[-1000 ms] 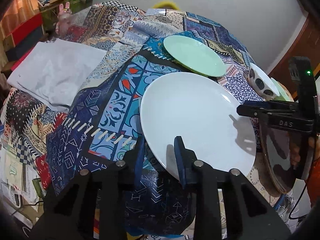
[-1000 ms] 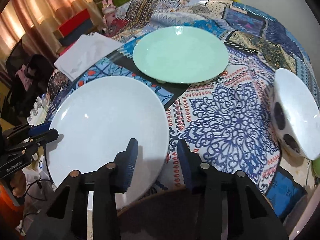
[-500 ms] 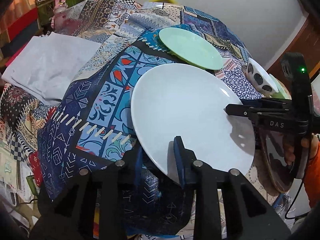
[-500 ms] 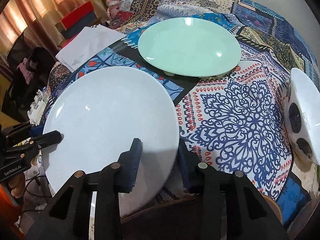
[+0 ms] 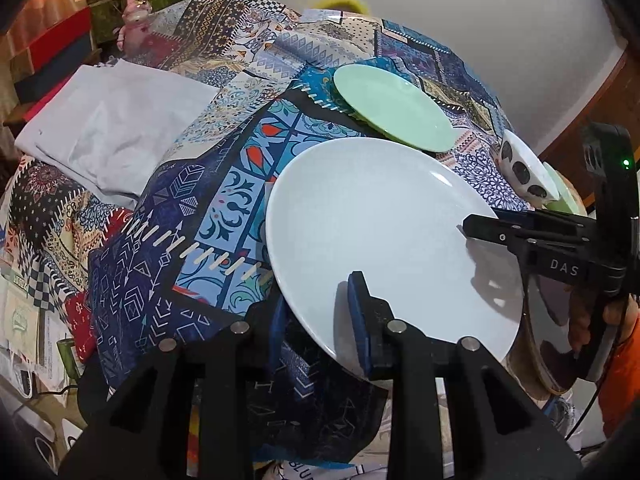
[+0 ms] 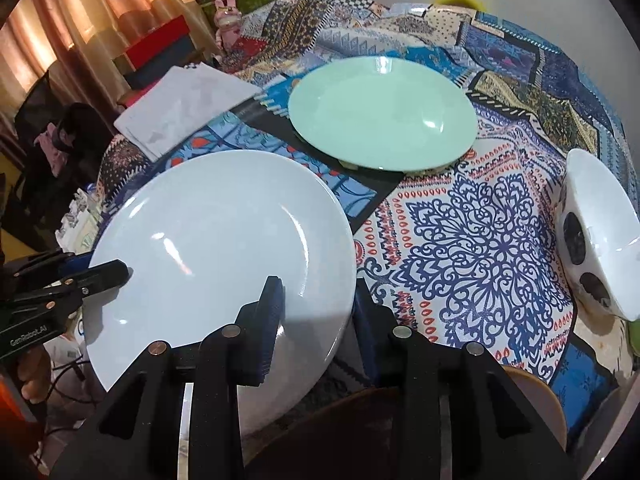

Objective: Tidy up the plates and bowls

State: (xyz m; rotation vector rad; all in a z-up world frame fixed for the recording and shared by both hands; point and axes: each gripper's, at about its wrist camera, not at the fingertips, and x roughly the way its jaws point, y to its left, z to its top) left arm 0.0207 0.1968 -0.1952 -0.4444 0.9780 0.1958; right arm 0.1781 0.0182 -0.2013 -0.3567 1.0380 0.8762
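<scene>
A large white plate (image 5: 384,232) (image 6: 216,248) is held tilted over the near edge of the patchwork-covered table (image 5: 224,208). My left gripper (image 5: 316,300) is shut on its near rim, one blue pad above and one below. My right gripper (image 6: 318,292) is shut on the opposite rim. Each gripper shows in the other's view, the right gripper (image 5: 472,228) and the left gripper (image 6: 120,272). Beyond lies a mint-green plate (image 5: 392,108) (image 6: 380,112). A white bowl with dark spots (image 5: 524,168) (image 6: 596,236) sits tilted at the right.
A folded white cloth (image 5: 108,132) (image 6: 180,108) lies on the table's left side. Something green (image 5: 560,188) shows under the spotted bowl. A round wooden edge (image 6: 532,392) sits near my right gripper. Boxes and curtains stand beyond the table's left.
The white plate, gripped at both rims, has moved a little toward the green plate, which now looks larger in the right wrist view. Both grippers stayed shut on it.
</scene>
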